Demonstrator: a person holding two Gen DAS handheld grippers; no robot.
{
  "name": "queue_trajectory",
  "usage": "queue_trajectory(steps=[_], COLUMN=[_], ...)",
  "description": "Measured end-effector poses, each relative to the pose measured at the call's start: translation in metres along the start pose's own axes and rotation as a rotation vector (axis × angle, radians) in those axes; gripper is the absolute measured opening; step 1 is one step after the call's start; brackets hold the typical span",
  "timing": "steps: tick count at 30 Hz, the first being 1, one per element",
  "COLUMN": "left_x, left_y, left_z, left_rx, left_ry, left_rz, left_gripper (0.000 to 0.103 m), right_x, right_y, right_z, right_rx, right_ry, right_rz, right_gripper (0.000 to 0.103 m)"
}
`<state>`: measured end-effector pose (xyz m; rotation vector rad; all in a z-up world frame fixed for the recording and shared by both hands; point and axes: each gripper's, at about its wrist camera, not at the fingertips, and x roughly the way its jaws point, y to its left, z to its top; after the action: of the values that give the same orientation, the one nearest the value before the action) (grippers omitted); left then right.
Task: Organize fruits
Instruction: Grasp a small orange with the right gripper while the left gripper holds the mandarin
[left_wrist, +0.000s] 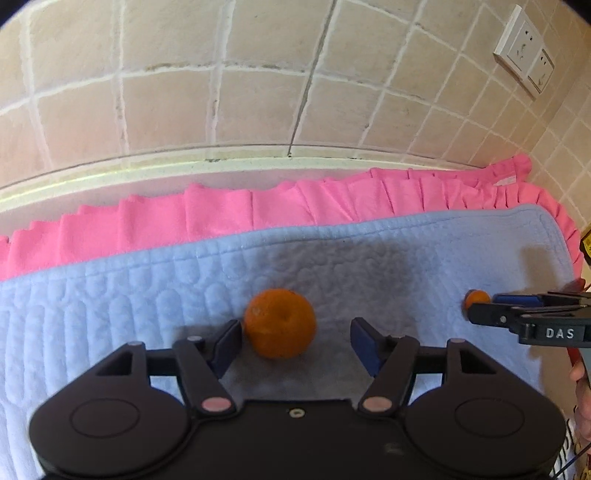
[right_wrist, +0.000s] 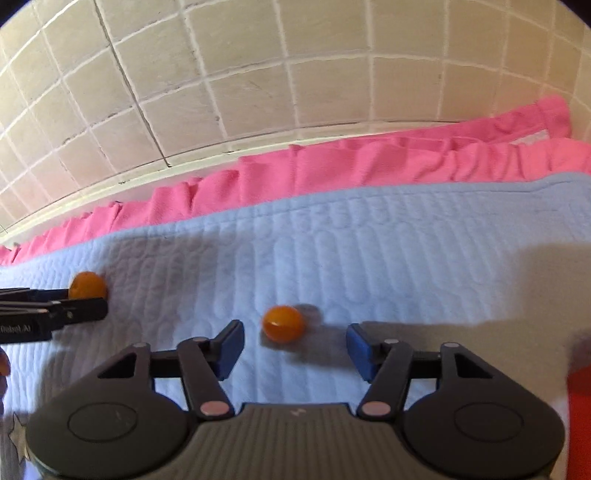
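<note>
An orange (left_wrist: 280, 323) lies on the light blue quilted mat (left_wrist: 110, 295), between the open fingers of my left gripper (left_wrist: 295, 345), closer to the left pad. A small orange-yellow fruit (right_wrist: 283, 324) lies on the same mat (right_wrist: 406, 258) between the open fingers of my right gripper (right_wrist: 295, 347). The orange also shows at the left of the right wrist view (right_wrist: 87, 284), partly behind the left gripper's finger. The small fruit shows at the right of the left wrist view (left_wrist: 477, 297), just past the right gripper's fingertips.
A pink ruffled cloth (left_wrist: 258, 206) lies under the mat along the back. A tiled wall (left_wrist: 258, 92) rises behind the counter edge, with a white socket plate (left_wrist: 524, 51) at the upper right. Something red (right_wrist: 580, 406) is at the right edge.
</note>
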<state>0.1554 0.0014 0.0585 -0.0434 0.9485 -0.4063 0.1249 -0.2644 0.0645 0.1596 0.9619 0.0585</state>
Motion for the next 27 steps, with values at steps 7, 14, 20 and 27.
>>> queue_trajectory(steps=[7, 14, 20, 27], left_x=[0.011, 0.015, 0.011, -0.011], left_y=[-0.006, -0.007, -0.013, -0.041], left_z=[0.006, 0.01, 0.006, 0.007], left_rx=[0.016, 0.028, 0.06, 0.109], left_ry=[-0.018, -0.016, -0.022, -0.048], left_rz=[0.038, 0.064, 0.104, 0.046], left_gripper=[0.067, 0.054, 0.047, 0.047], right_x=[0.01, 0.014, 0.006, -0.036], right_y=[0.013, 0.017, 0.01, 0.003], right_z=[0.001, -0.001, -0.003, -0.014], right_rx=[-0.044, -0.069, -0.047, -0.038], right_ry=[-0.013, -0.023, -0.037, -0.088], right_rz=[-0.024, -0.078, -0.062, -0.068], right_gripper=[0.055, 0.027, 0.027, 0.027])
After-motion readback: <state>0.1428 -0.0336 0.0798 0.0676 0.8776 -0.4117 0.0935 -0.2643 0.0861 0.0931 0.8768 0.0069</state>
